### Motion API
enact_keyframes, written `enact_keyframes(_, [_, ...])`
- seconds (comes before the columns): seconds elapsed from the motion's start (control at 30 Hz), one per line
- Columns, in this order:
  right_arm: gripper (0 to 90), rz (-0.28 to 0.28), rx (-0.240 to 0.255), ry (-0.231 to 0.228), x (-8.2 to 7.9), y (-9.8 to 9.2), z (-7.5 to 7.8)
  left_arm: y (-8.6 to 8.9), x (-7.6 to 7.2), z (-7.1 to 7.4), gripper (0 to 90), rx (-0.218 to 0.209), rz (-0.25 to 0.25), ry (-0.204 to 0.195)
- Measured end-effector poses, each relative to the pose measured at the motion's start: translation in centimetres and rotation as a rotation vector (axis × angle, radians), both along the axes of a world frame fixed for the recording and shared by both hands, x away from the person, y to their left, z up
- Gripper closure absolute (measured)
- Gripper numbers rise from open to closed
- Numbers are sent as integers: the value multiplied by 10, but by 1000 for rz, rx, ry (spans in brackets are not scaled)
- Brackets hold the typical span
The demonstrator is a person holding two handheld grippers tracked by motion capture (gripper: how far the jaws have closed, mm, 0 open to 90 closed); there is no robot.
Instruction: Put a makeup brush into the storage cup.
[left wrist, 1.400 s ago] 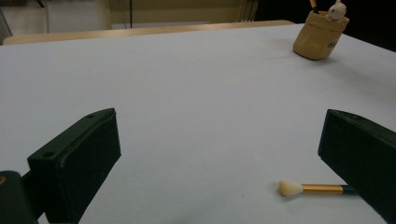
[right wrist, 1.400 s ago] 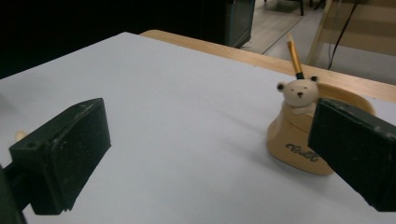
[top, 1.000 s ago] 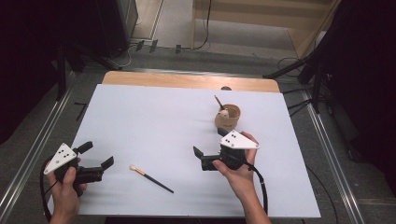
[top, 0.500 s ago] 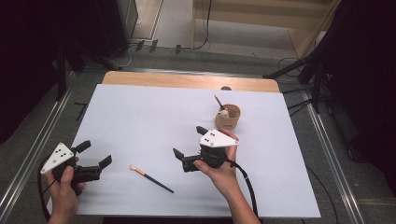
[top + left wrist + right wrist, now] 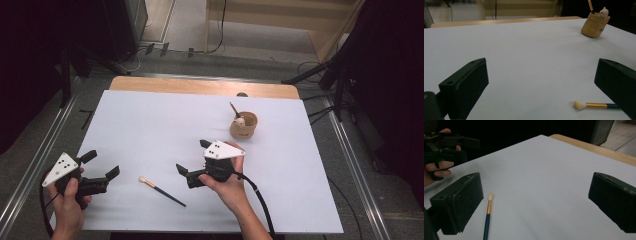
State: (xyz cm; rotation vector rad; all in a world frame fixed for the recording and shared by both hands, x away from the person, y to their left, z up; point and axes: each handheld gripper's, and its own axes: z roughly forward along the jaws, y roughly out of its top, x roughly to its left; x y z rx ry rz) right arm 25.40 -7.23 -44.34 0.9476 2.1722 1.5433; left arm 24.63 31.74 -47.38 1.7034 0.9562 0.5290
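Observation:
A slim brush (image 5: 161, 191) with a dark handle, gold ferrule and pale tip lies flat on the white table top (image 5: 150, 120), near the front. My right gripper (image 5: 192, 156) hovers just right of it, open and empty, with the brush (image 5: 487, 216) beside its left jaw. My left gripper (image 5: 104, 163) is held open at the front left corner, empty too; the brush (image 5: 594, 105) lies by its right jaw. A small wooden cup (image 5: 243, 126) stands at the back right, holding a stick and a small pale figure.
The bare wooden strip (image 5: 200, 86) marks the table's far edge. Metal rails (image 5: 350, 165) run along both sides. Stand legs and cables (image 5: 320, 75) lie on the floor behind. In the right gripper view the other hand with its gripper (image 5: 456, 147) sits at the far left.
My right gripper has moved left and forward from beside the cup to just right of the brush. The left gripper has barely shifted.

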Motion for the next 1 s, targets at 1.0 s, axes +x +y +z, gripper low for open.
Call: enact_keyframes(1.0, [61, 149, -224, 188, 11, 36, -8, -1, -1, 1, 0, -12, -5, -4])
